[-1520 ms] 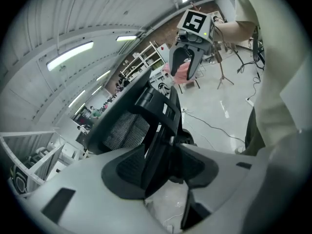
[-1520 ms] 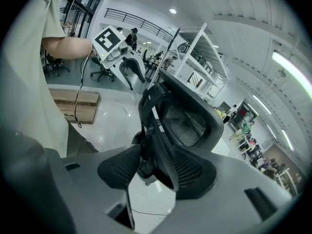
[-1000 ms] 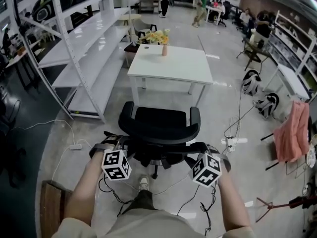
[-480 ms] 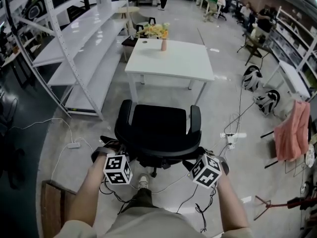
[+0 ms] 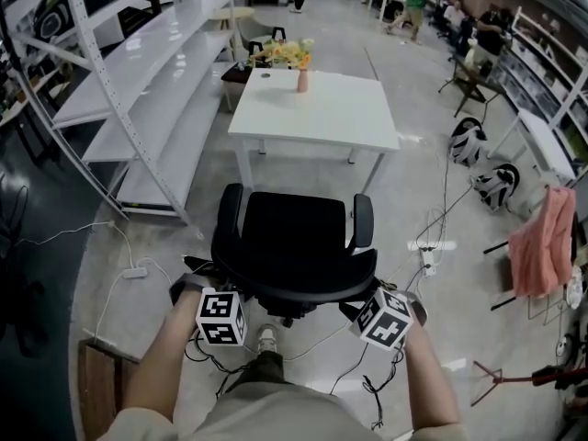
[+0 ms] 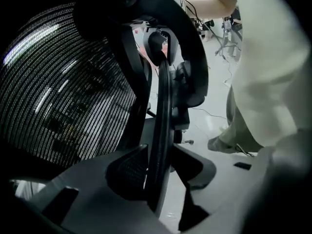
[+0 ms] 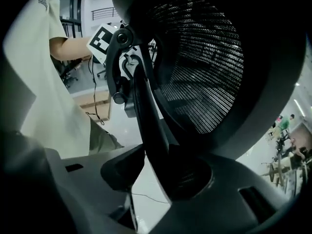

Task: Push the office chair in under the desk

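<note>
The black office chair (image 5: 294,237) stands on the floor in front of the white desk (image 5: 317,108), seat towards the desk and not under it. My left gripper (image 5: 209,276) is at the left end of the chair's mesh backrest (image 5: 294,288). In the left gripper view the backrest's black rim (image 6: 161,130) runs between the left gripper (image 6: 158,174) pads, and the jaws are closing on it. My right gripper (image 5: 369,292) is at the backrest's right end. Its jaws (image 7: 156,174) are opening slightly, with the rim (image 7: 151,126) still touched on both sides.
A vase of flowers (image 5: 301,73) stands at the desk's far edge. White shelving (image 5: 138,72) runs along the left. Cables and a power strip (image 5: 430,251) lie on the floor right of the chair. A pink cloth (image 5: 540,246) hangs at the right. People stand far back.
The chair has rolled forward a little towards the desk, and both grippers and the person have followed it. Both grippers stay at the backrest's ends.
</note>
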`<state>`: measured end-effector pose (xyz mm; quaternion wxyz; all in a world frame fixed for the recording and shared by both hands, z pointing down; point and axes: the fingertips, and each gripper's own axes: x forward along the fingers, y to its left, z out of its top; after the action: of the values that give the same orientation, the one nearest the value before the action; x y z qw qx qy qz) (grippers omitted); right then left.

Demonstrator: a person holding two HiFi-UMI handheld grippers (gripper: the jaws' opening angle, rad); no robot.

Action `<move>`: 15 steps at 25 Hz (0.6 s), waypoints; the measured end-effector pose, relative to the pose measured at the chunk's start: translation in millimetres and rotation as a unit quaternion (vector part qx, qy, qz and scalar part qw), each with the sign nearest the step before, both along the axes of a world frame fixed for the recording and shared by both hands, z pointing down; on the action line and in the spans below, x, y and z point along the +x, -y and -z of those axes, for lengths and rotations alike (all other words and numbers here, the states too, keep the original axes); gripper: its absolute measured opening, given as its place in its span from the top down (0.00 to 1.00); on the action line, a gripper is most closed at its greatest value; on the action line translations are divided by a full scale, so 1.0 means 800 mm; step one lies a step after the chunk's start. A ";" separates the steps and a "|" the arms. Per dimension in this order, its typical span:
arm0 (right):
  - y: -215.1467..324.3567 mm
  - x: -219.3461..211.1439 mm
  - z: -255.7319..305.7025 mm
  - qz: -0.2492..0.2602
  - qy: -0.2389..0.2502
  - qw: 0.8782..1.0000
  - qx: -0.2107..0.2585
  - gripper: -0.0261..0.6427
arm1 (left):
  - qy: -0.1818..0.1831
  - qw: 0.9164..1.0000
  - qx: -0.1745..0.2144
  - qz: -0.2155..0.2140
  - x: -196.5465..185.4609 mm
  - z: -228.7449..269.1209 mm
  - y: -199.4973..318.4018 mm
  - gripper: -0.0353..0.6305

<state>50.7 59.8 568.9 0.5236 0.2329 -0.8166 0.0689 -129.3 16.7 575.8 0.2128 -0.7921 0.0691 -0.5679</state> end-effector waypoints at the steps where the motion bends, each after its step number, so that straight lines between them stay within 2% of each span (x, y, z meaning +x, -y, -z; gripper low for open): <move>1: 0.005 0.002 -0.001 -0.002 -0.001 1.000 -0.003 0.72 | 0.000 1.000 0.005 -0.002 0.001 0.000 0.006 0.71; 8: 0.041 0.010 0.001 -0.025 -0.003 1.000 -0.016 0.72 | -0.008 0.999 0.026 -0.018 0.013 0.003 0.051 0.70; 15: 0.097 0.024 -0.003 -0.047 -0.011 0.999 -0.005 0.71 | -0.004 1.000 0.012 -0.024 0.025 -0.002 0.113 0.70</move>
<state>69.5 -17.8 571.2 0.5299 0.2691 -0.7986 0.0944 -109.5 -73.7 577.4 0.2355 -0.7931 0.0575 -0.5587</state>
